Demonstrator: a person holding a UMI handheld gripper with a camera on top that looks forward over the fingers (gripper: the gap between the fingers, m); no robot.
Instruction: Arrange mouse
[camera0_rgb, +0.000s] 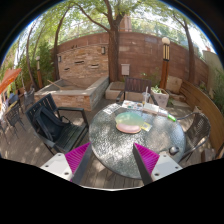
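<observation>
A round glass table (120, 150) stands just ahead of my fingers on a paved patio. A pale green and pink flat mat (130, 122) lies near the table's middle. A small dark object, possibly the mouse (173, 150), sits near the table's right rim. My gripper (112, 165) is open and empty, with its magenta pads spread wide above the table's near edge. Nothing stands between the fingers.
A dark chair (50, 125) stands left of the table, with another chair (198, 135) to the right. A stone counter (75, 92) and a brick wall (130, 55) lie beyond. Small white items (152, 100) sit at the table's far side. A wooden bench (205, 105) runs along the right.
</observation>
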